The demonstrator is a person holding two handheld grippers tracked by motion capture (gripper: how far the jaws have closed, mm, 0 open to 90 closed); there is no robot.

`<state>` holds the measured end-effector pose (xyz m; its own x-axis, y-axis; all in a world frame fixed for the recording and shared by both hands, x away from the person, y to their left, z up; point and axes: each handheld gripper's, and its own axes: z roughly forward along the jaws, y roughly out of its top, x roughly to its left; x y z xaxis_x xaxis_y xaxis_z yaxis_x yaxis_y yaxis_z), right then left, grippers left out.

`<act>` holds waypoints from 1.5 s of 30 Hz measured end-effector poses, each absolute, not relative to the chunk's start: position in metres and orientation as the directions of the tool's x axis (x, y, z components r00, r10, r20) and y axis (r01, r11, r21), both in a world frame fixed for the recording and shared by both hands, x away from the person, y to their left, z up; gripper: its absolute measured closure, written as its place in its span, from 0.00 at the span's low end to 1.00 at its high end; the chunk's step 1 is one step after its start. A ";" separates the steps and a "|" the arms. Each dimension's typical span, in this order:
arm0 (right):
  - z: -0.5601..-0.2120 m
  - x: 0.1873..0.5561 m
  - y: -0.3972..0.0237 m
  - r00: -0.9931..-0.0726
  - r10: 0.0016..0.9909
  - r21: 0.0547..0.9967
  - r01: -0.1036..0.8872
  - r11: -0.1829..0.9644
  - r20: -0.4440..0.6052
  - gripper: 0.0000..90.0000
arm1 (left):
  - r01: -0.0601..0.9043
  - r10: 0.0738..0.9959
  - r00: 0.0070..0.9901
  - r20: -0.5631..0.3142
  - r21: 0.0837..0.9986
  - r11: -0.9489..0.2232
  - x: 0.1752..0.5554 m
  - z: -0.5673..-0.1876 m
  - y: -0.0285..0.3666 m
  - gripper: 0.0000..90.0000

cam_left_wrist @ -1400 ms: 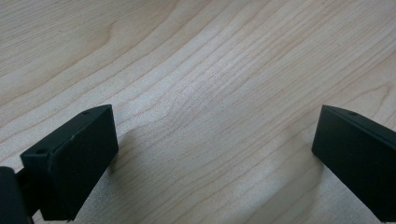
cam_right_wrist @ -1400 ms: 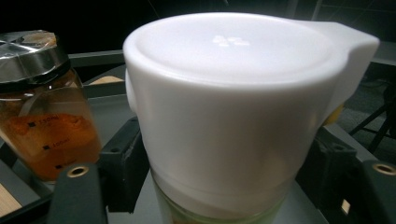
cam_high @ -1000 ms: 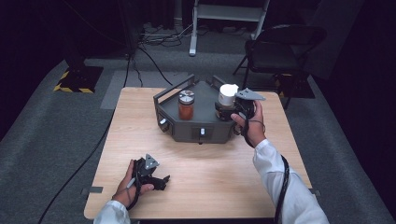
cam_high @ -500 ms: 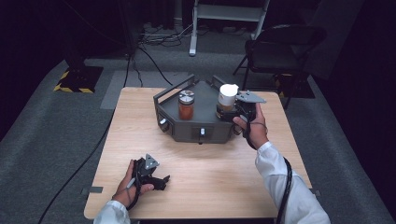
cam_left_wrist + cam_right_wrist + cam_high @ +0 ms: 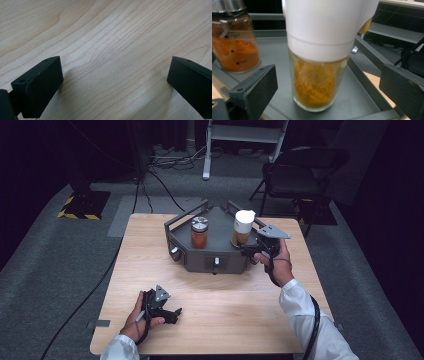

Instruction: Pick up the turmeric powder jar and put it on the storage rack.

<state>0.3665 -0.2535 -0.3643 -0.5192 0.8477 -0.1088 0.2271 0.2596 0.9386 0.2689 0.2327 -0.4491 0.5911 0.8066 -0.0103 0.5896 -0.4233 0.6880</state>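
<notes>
Right tongs wide, jaws just opening, straddling white-capped jar, pads not touching glass. Jar stands upright on grey tray, right side, near red-powder jar. Centre jar between pads, grip glass below cap, close gently. Left tongs wide, empty, resting on table. Red-powder jar label blurred; no writing readable.

Left gripper looks straight down onto the wooden table, close up. Its two black jaws stand wide apart, one at the lower left corner and one at the right edge, with bare wood between them. Light wood, grain running diagonally from lower left to upper right. Each jaw throws a soft shadow on the surface just beside it.
</notes>
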 end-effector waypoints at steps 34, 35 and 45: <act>-0.398 0.306 -0.265 -0.587 0.749 0.888 0.106 0.447 -0.307 0.01 | 0.590 0.806 0.591 -0.010 0.688 -0.423 0.269 -0.449 0.233 0.00; -0.399 0.305 -0.266 -0.590 0.748 0.888 0.109 0.446 -0.303 0.01 | 0.590 0.807 0.591 -0.010 0.688 -0.423 0.269 -0.449 0.233 0.00; -0.414 0.295 -0.269 -0.604 0.723 0.863 0.110 0.494 -0.336 0.01 | 0.590 0.807 0.591 -0.010 0.688 -0.423 0.269 -0.449 0.233 0.00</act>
<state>0.2953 -0.2686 -0.4139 -0.6038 0.7227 -0.3363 0.1103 0.4935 0.8627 0.2689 0.2327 -0.4491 0.5911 0.8065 -0.0103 0.5896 -0.4233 0.6879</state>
